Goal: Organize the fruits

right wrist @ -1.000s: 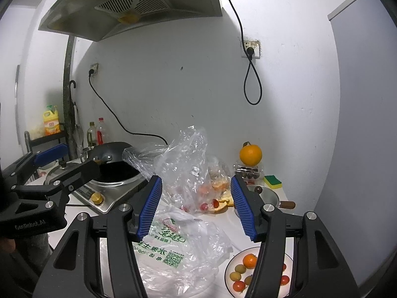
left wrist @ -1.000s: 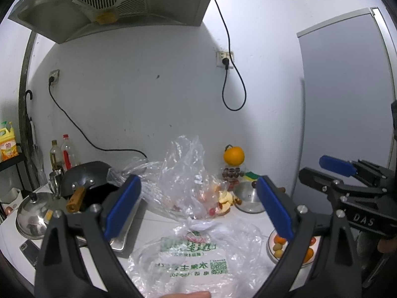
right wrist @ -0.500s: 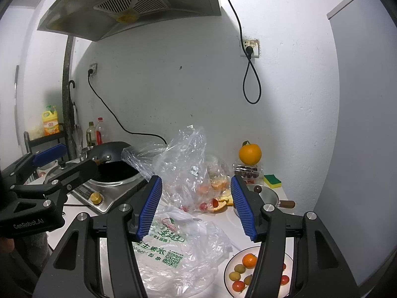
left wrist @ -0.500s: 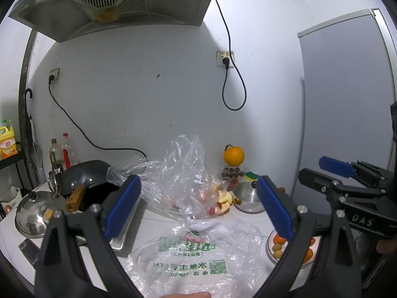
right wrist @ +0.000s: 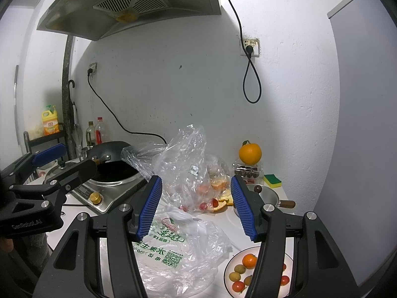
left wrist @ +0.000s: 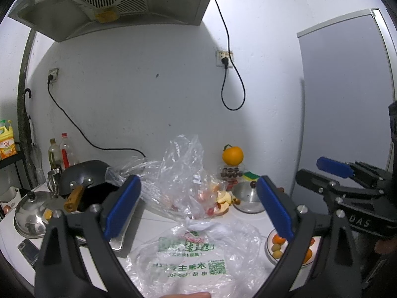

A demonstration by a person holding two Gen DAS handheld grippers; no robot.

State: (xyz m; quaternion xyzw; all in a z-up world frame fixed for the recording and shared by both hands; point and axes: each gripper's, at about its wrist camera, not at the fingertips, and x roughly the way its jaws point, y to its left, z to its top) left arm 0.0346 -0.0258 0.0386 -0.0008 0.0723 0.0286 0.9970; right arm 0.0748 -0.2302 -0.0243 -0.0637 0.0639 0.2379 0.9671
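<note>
Right wrist view, nearest first: right gripper held above the white counter, blue pads spread wide, nothing between them. Just below, a flat printed plastic bag with green lettering lies on the counter. To its right, a white plate carrying a small orange, yellowish round fruits and cherry tomatoes; the gripper's right finger hides part of it.

Left gripper also spread wide and empty, hovering over the same printed bag; in the right view its body shows at the left edge.

Farther back, a crumpled clear bag stands upright, with red and orange fruit pieces and peel spilling at its base. Right of that, a small steel pan with a wooden handle. Behind it, a large orange sits on top of a clear box of dark fruit, a green-and-yellow sponge beside it.

Left rear: black wok on a cooktop, oil bottles behind, steel lid near the counter's left end. Range hood overhead.
</note>
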